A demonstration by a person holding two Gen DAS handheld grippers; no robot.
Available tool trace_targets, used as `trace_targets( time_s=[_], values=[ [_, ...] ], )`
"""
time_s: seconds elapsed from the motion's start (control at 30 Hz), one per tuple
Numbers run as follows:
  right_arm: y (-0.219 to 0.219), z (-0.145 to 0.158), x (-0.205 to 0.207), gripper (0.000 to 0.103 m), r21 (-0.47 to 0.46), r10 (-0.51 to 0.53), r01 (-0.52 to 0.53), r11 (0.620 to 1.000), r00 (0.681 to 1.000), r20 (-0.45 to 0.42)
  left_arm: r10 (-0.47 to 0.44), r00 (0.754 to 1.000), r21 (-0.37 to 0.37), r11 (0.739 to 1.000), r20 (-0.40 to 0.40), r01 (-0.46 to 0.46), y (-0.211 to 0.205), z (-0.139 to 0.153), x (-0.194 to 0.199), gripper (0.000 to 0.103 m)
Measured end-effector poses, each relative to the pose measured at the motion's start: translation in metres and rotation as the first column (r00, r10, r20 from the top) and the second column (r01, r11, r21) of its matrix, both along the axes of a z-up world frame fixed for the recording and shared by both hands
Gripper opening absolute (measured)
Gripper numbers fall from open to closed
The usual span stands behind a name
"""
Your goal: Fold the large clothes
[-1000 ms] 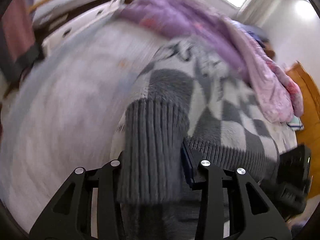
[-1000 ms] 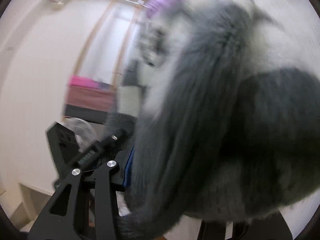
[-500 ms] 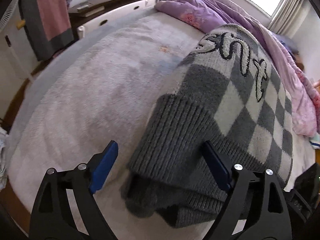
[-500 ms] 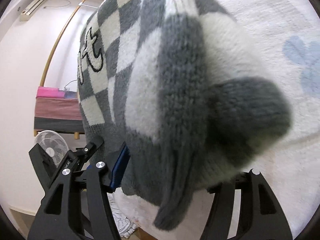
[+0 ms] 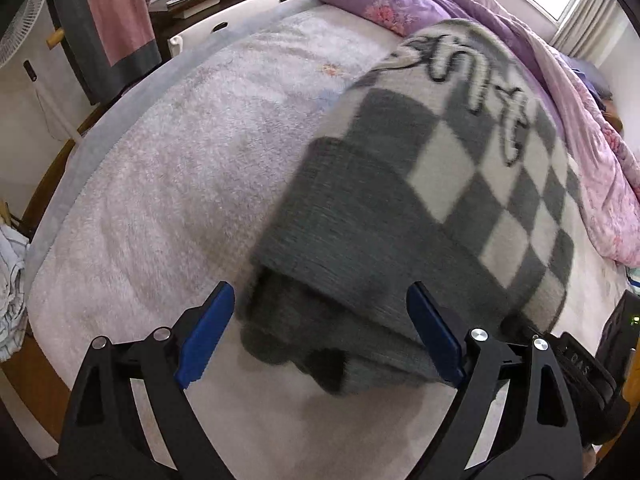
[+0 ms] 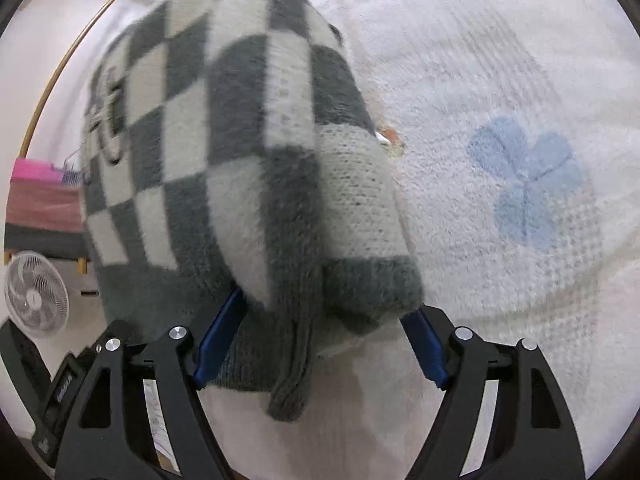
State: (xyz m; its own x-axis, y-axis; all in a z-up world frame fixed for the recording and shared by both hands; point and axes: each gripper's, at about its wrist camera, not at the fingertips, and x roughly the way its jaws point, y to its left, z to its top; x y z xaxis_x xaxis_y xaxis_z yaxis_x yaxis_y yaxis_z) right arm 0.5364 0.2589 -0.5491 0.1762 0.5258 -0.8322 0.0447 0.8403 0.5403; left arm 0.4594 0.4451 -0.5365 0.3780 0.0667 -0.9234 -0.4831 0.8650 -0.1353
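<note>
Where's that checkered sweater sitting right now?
The checkered sweater lies folded on the fluffy white blanket covering the bed, just below the purple quilt in the left wrist view, its grey ribbed hem nearest the cameras.

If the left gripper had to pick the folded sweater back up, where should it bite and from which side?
Probably the dark ribbed hem of the sweater, at the near folded edge. That edge lies stacked in layers on the blanket, facing the left gripper, whose jaws have just been opening and already straddle it without pressing. Come down from the near side and pinch all layers together.
</note>
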Motion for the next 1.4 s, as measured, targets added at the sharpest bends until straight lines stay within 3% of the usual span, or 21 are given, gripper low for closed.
trace_targets(
  time_s=[0.23,0.37,0.4,0.73,1.03,1.27,1.4],
  values=[
    [-0.017,0.076,-0.008,0.074,-0.063,0.04,-0.032,0.997,0.99,0.137,-0.069,0.997,0.006,0.998,0.045,0.069,-0.038,0.045,-0.006,0.089],
    [-0.039,0.125,-0.041,0.075,-0.116,0.103,-0.078,0.99,0.967,0.231,-0.136,0.987,0.005,0.991,0.082,0.136,-0.07,0.082,-0.014,0.089],
    [-0.064,0.129,-0.05,0.075,-0.118,0.11,-0.083,0.99,0.963,0.245,-0.15,0.984,0.009,0.989,0.1,0.15,-0.077,0.092,-0.017,0.089],
    [-0.161,0.209,-0.123,0.077,-0.137,0.105,-0.055,0.989,0.916,0.388,-0.295,0.924,0.118,0.954,0.244,0.274,-0.161,0.204,-0.047,0.091],
    [-0.259,0.291,-0.203,0.086,-0.158,0.116,-0.047,0.986,0.881,0.459,-0.347,0.886,0.291,0.921,0.308,0.26,-0.269,0.292,-0.122,0.092],
    [-0.349,0.344,-0.269,0.09,-0.193,0.191,-0.101,0.976,0.827,0.528,-0.328,0.877,0.299,0.927,0.351,0.227,-0.36,0.334,-0.2,0.093],
    [-0.398,0.377,-0.316,0.091,-0.231,0.216,-0.095,0.968,0.781,0.586,-0.314,0.87,0.314,0.929,0.38,0.198,-0.41,0.357,-0.245,0.093]
  ],
)
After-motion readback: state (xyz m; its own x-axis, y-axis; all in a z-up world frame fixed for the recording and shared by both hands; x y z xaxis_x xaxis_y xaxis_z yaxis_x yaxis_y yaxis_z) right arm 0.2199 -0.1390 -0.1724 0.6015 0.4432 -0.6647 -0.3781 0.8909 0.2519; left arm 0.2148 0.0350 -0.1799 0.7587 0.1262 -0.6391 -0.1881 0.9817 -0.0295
